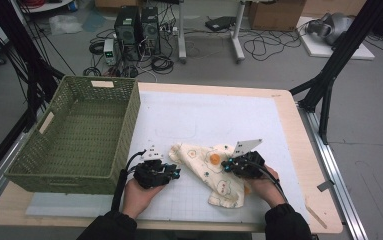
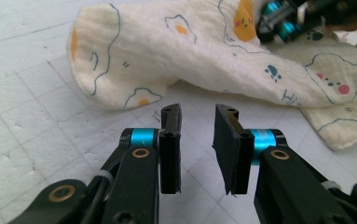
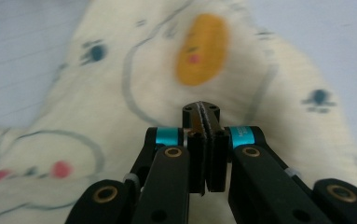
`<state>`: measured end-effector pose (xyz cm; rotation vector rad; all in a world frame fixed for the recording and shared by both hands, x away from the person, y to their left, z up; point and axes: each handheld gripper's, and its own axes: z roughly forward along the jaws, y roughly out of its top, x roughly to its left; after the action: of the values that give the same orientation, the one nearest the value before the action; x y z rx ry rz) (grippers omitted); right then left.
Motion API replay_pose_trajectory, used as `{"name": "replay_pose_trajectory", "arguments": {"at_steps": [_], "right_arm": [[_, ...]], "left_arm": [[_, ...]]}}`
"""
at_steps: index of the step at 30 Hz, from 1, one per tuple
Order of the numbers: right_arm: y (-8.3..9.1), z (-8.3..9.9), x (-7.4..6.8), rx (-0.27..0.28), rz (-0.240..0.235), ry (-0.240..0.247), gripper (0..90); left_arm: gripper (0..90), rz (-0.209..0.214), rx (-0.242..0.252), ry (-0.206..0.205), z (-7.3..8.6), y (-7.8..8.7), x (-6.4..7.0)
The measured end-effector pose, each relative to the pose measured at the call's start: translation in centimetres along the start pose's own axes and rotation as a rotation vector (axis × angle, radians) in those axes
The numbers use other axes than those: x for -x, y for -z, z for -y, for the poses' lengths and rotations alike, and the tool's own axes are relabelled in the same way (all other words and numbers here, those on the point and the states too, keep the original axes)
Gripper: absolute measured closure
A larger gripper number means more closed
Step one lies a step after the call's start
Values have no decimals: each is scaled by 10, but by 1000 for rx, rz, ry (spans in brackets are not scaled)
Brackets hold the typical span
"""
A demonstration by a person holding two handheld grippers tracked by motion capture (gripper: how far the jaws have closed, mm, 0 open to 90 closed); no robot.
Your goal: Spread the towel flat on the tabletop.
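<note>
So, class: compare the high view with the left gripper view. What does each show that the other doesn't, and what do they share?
High view alone: the green basket at the table's left, both hands, and cables and computers on the floor beyond.

Left gripper view alone: the left gripper close up, its jaws apart with nothing between them, just short of the cloth's edge.

Both: the printed cloth on the white mat, and the right gripper on the cloth.

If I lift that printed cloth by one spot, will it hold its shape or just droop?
The printed cloth probably droops: it lies crumpled, with soft folds and a rolled edge showing in the left gripper view. It looks thin and crinkly, so likely light. The right tongs look shut over it; whether fabric is caught is unclear. The left tongs are open, just short of its edge.
</note>
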<state>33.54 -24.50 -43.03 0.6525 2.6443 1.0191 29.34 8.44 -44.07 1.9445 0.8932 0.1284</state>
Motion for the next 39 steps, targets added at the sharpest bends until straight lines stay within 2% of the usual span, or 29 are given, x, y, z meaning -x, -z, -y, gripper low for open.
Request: {"name": "replay_pose_trajectory", "arguments": {"at_steps": [1,2,4,7,9,11,13,16,19,21,23,26,29,32,34,35,37,38,39], "right_arm": [[1,1,5,6,15,-17,899],[2,3,10,19,5,-45,898],[7,5,12,59,-58,-80,888],[13,0,-4,92,-153,-59,701],[13,-6,-19,86,-166,-17,627],[6,-14,-30,86,-194,0,589],[-3,-22,-40,62,-202,40,580],[-20,-32,-47,10,-178,87,610],[-33,-34,-48,-37,-164,112,758],[-35,-35,-47,-34,-175,104,862],[-36,-37,-46,-42,-173,106,884],[-34,-40,-43,-27,-130,117,890],[-27,-44,-29,10,-85,71,890],[-18,-45,-9,46,-16,-6,890],[-18,-41,5,43,29,-57,890],[-21,-37,11,27,38,-93,888],[-28,-32,19,20,13,-137,857],[-27,-32,18,37,13,-141,747],[-24,-34,16,63,16,-142,717]], "left_arm": [[715,2,1,0,0,0,0],[714,2,1,0,0,0,0],[714,5,3,3,0,1,-1],[713,4,0,5,0,0,-1],[711,6,1,3,-1,1,0],[710,9,6,4,-1,1,0],[710,10,5,3,-1,2,1],[710,11,11,4,-1,3,0],[710,8,9,9,0,5,-1],[710,9,10,10,0,6,-1],[711,9,11,9,0,6,-1],[711,10,15,11,0,7,-1],[711,10,20,13,0,8,-1],[711,15,22,16,0,7,-1],[711,21,19,12,0,6,0],[711,26,15,8,0,5,1],[710,33,9,1,0,3,3],[710,38,9,1,0,2,4],[709,45,10,-1,0,1,4]]}}
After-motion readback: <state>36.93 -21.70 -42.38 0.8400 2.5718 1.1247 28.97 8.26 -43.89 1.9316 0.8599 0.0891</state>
